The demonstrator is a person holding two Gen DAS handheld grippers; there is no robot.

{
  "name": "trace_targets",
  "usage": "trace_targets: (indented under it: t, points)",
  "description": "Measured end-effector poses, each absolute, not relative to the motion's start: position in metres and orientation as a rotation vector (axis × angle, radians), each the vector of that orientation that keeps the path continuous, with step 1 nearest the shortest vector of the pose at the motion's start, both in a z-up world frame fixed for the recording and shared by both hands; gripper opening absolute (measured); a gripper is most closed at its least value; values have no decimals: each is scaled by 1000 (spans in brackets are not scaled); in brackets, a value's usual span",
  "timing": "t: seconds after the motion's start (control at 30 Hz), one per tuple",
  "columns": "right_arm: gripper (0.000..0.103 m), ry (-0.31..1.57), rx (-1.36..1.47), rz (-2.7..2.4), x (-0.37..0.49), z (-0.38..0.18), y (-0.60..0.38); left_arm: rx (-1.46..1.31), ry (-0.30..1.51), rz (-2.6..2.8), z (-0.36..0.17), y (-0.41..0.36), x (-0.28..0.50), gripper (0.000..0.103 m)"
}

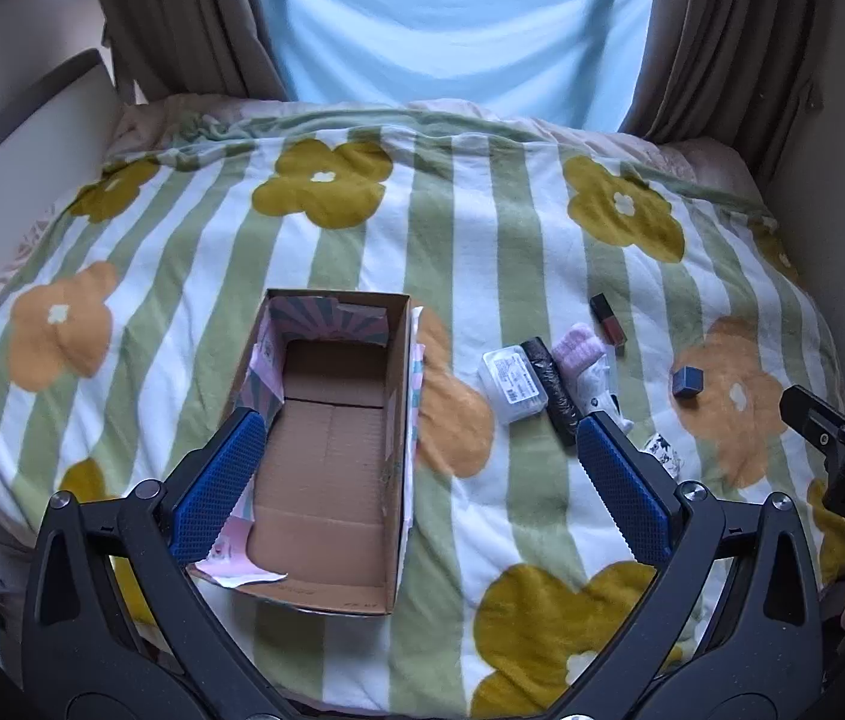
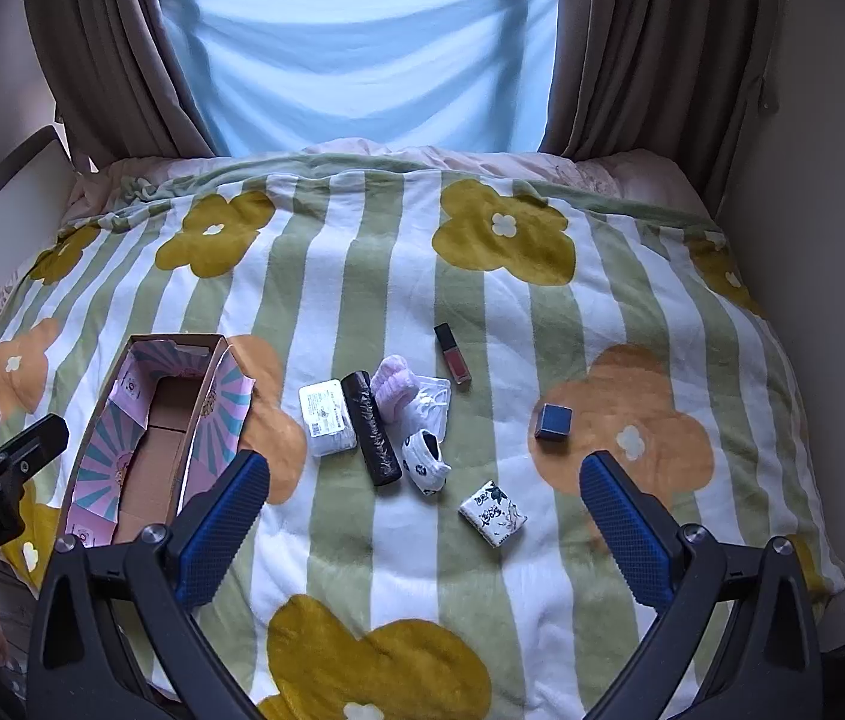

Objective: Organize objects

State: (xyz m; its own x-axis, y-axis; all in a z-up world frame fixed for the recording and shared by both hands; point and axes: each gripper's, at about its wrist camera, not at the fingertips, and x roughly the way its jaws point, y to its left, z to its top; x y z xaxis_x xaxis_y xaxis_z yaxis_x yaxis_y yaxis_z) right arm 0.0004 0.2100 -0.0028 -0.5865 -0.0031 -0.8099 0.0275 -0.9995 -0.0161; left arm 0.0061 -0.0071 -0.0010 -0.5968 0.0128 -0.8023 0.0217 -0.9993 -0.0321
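The left gripper hangs wide and empty over the open cardboard box on the bed; the right gripper gapes likewise. Beyond it lie a patterned packet, black roll, socks, lip gloss and blue cube.

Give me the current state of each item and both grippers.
Cardboard box: open, empty.
Lip gloss tube: lying flat, capped.
Black roll: lying flat, rolled up.
White case: lying flat, closed.
Blue cube: resting alone.
Patterned packet: lying flat.
Left gripper: open, empty.
Right gripper: open, empty.
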Motion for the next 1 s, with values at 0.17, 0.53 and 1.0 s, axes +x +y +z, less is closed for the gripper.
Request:
trace_targets:
  t: [0.17, 0.53, 1.0]
  points:
    - [103, 24, 1432, -2786, 1, -3, 214, 1401, 53, -2805, -1, -5, 6, 103]
    - [103, 18, 1433, -2790, 1, -3, 218, 1398, 23, -2822, 1, 2, 5, 103]
    - [103, 12, 1460, -2799, 0, -6, 219, 1410, 62, -2833, -2, 2, 4, 103]
